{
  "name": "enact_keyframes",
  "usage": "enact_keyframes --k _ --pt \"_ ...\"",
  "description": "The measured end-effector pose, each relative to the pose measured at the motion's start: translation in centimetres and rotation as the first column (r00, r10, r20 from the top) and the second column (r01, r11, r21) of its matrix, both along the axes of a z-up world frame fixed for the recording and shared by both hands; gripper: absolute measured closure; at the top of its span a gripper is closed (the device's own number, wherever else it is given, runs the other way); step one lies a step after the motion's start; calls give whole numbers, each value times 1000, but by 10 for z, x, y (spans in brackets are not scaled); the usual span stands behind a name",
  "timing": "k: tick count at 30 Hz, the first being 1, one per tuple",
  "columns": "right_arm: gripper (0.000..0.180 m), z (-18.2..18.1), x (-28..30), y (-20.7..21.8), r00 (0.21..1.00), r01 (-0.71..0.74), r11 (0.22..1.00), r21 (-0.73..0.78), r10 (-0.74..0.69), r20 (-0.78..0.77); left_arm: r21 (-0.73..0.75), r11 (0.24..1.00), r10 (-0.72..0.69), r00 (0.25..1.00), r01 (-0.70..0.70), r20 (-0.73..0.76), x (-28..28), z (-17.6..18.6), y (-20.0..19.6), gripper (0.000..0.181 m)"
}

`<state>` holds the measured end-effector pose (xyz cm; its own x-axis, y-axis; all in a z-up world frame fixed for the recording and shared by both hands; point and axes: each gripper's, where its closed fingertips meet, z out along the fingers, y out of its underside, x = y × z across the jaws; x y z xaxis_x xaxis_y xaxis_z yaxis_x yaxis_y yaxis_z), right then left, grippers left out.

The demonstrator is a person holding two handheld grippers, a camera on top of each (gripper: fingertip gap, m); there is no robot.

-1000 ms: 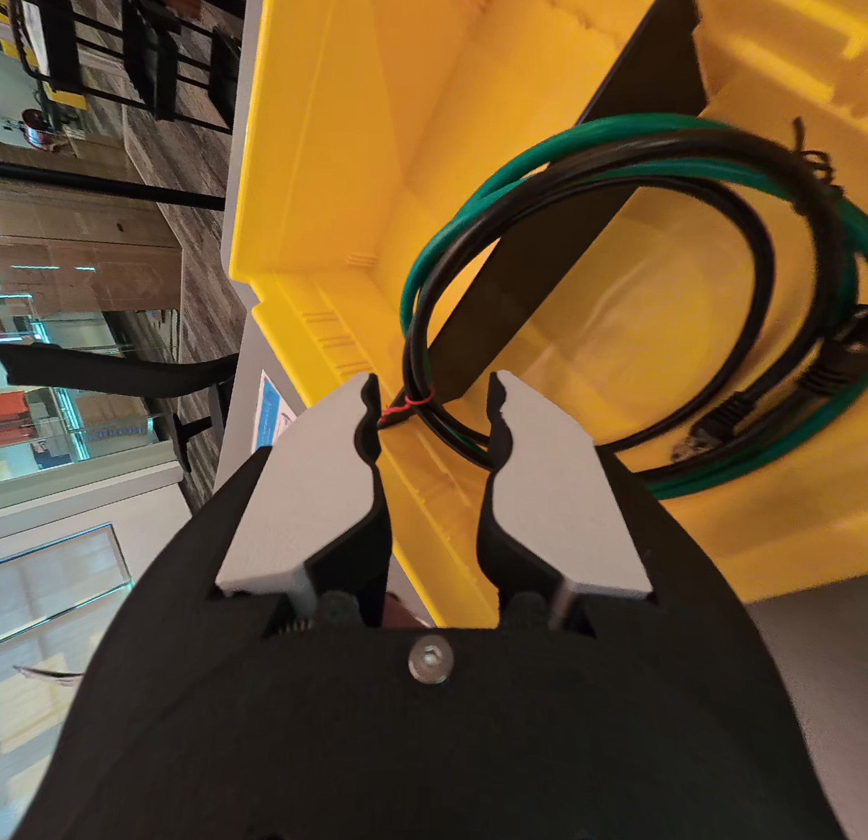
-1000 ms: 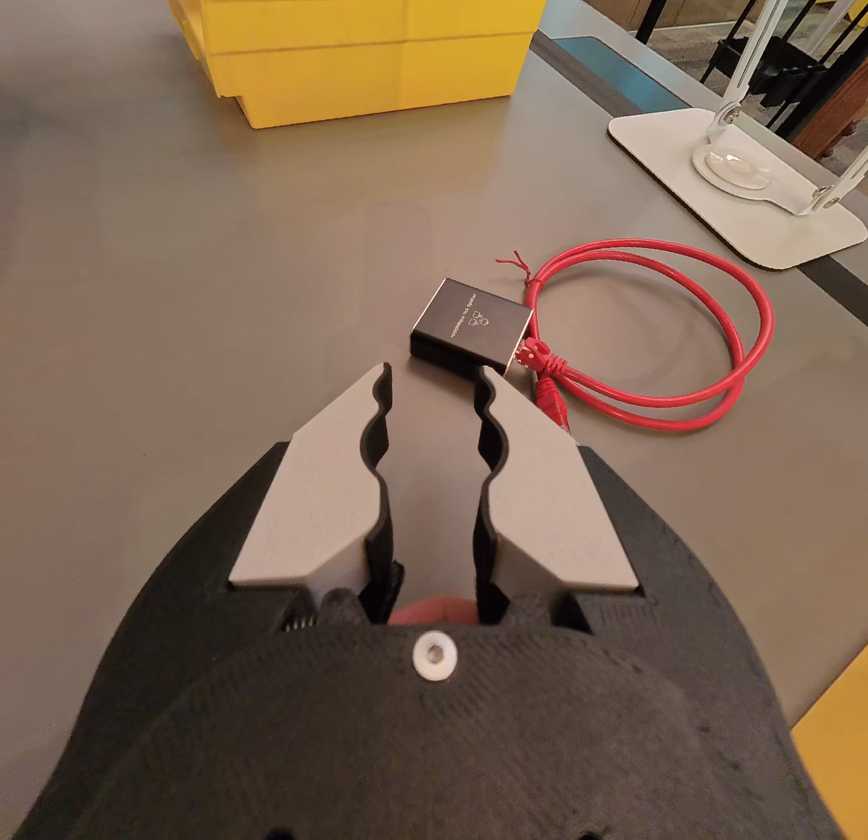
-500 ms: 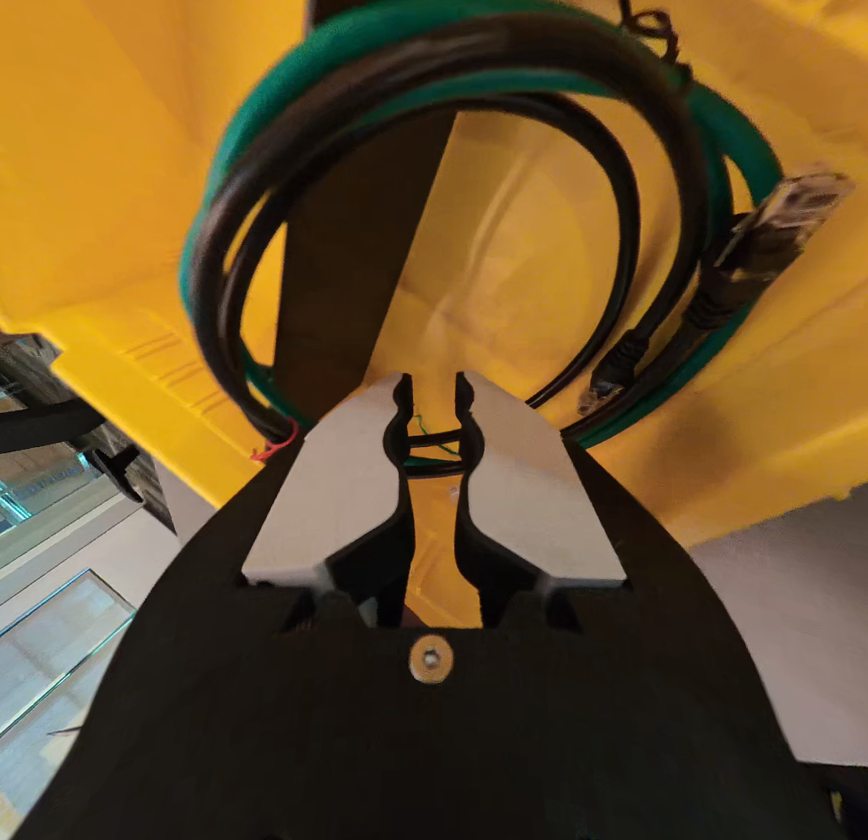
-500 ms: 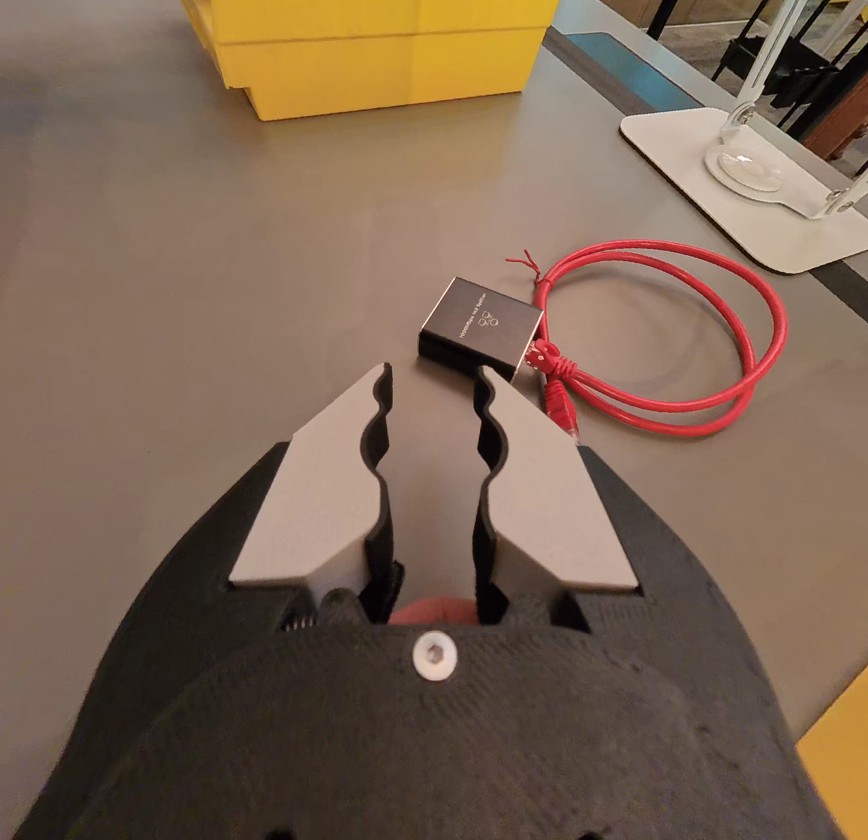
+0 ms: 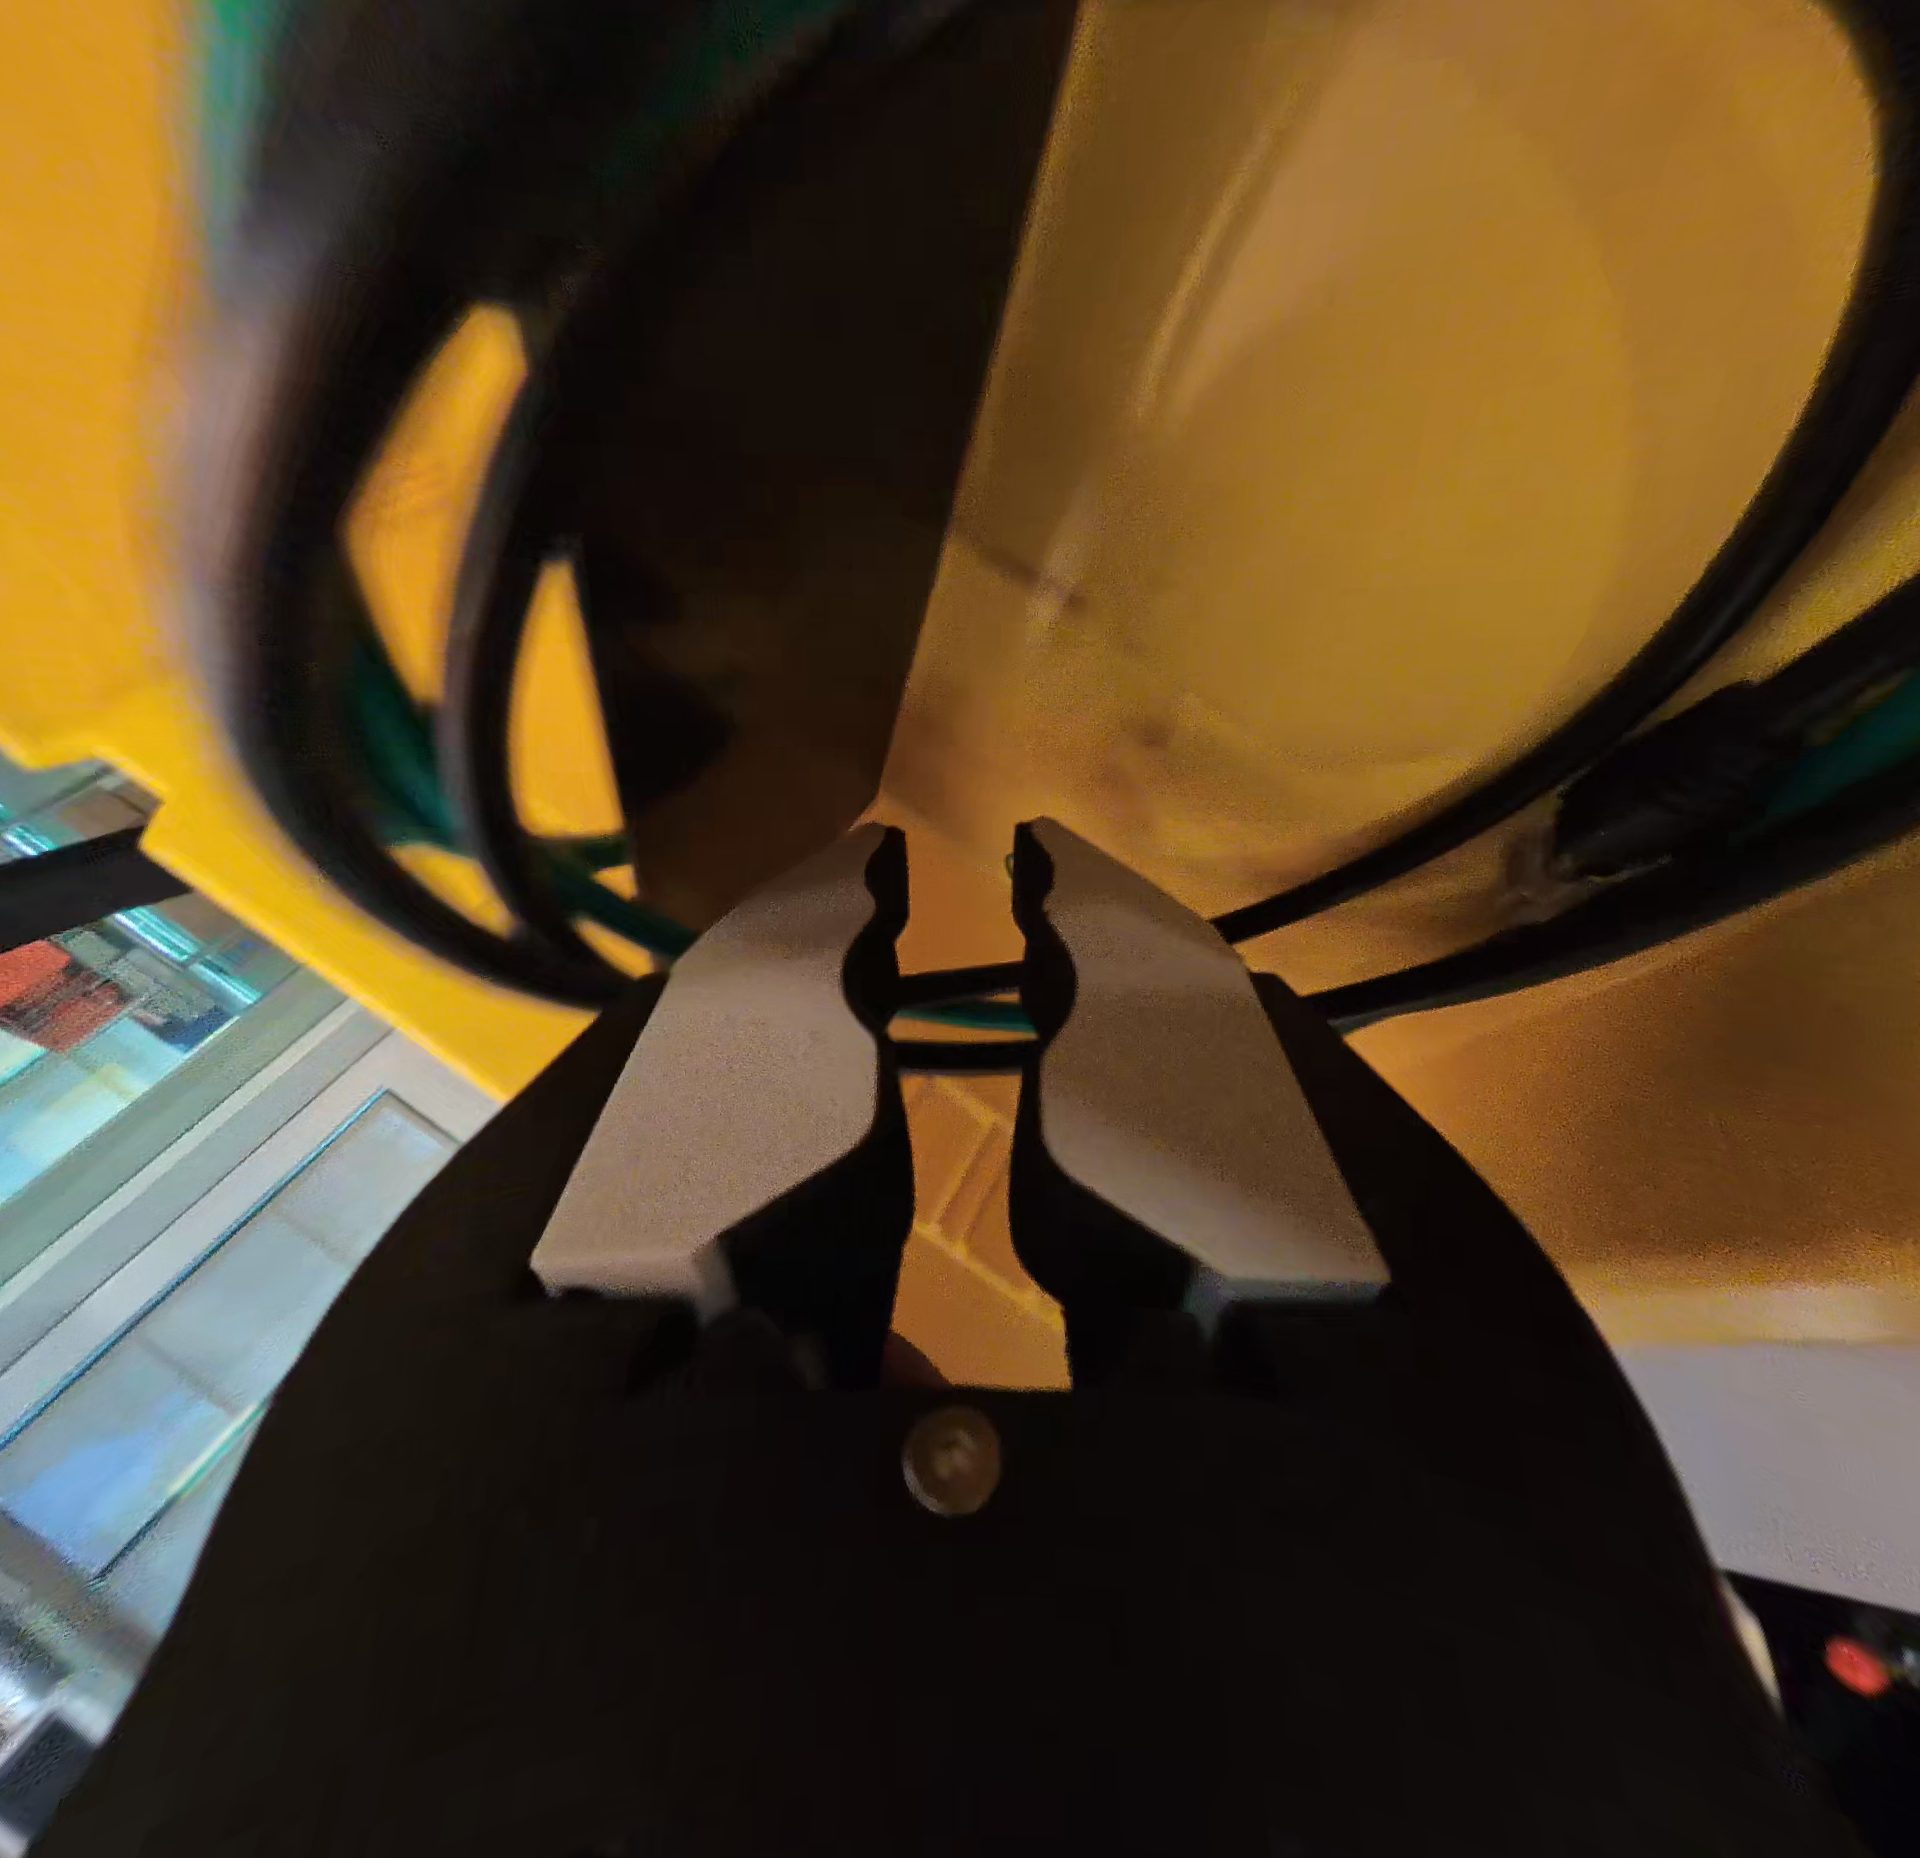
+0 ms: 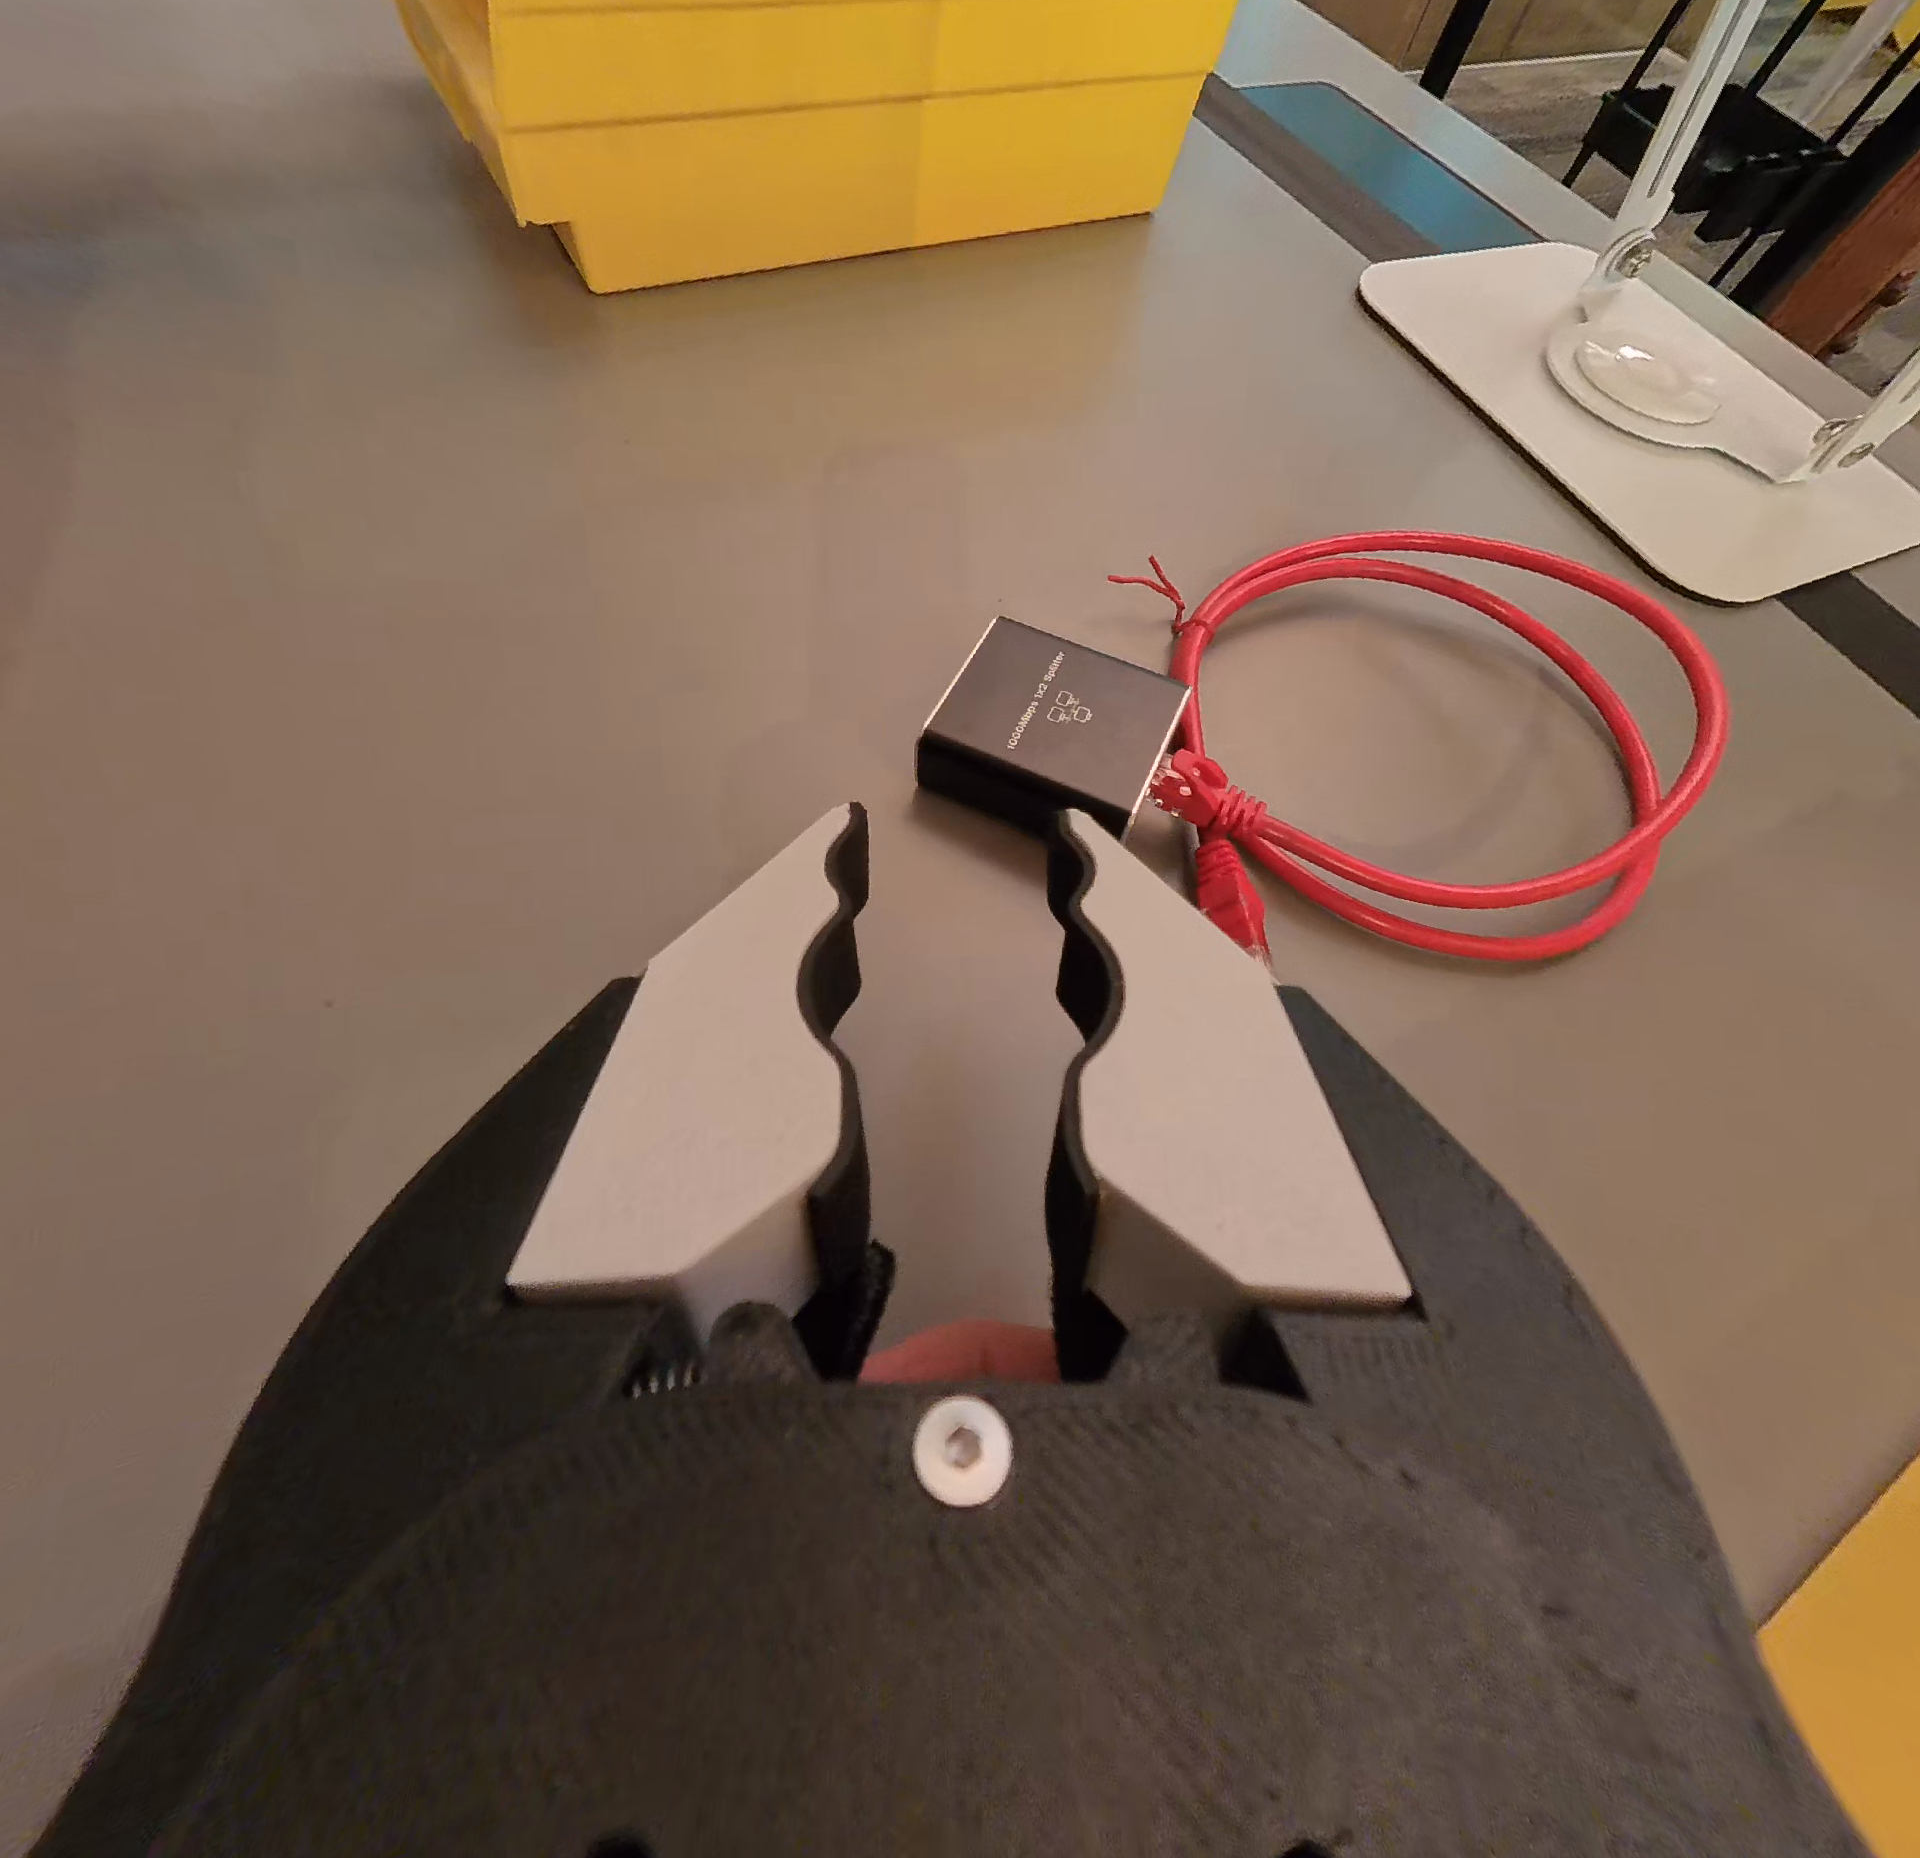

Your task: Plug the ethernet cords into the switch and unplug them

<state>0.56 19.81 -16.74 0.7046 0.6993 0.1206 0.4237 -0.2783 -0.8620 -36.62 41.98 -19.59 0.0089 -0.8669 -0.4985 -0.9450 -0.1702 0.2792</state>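
In the left wrist view my left gripper is inside a yellow bin. Its jaws are nearly closed on a bundle of black and green ethernet cords that runs across between the fingers. The coils loom close and blurred, and a black plug hangs at the right. In the right wrist view my right gripper is open and empty, just short of the black switch on the grey table. A coiled red cord has one plug at the switch's right end. Its other plug lies loose.
A black divider stands in the bin behind the cords. A stack of yellow bins sits at the far side of the table. A white stand base is at the far right. Another yellow edge shows at the near right. Tip to tip, the grippers are about 45 centimeters apart. To reach the black switch in a straight line is about 5 centimeters for my right fingers, about 40 centimeters for my left.
My left gripper went into the bin and closed on the black and green cords, which now sit closer to the camera. My right gripper drifted slightly; the switch now appears farther right.
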Motion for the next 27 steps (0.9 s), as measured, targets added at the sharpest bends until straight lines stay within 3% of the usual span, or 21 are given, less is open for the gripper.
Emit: enact_keyframes --k 7,8,12,20,23,27 --pt "147 -1 0 0 1000 -2 1000 -4 2 -3 142 990 -49 965 12 256 29 58 0 149" --pt "147 -1 -1 0 1000 -5 1000 -5 5 -2 179 984 -71 959 21 275 32 65 6 139" --pt "147 -1 -4 -1 1000 -11 1000 -2 11 4 170 985 -63 972 24 226 25 55 22 125" --pt "147 -1 -1 -1 1000 -1 1000 -2 1 5 61 998 -12 977 -1 215 19 27 32 157" --pt "147 -3 -2 -1 1000 -6 1000 -7 6 6 74 997 -25 970 8 240 20 34 29 170" --pt "147 -3 -2 -1 1000 -9 1000 -9 9 4 132 991 -44 954 4 297 23 54 25 171"
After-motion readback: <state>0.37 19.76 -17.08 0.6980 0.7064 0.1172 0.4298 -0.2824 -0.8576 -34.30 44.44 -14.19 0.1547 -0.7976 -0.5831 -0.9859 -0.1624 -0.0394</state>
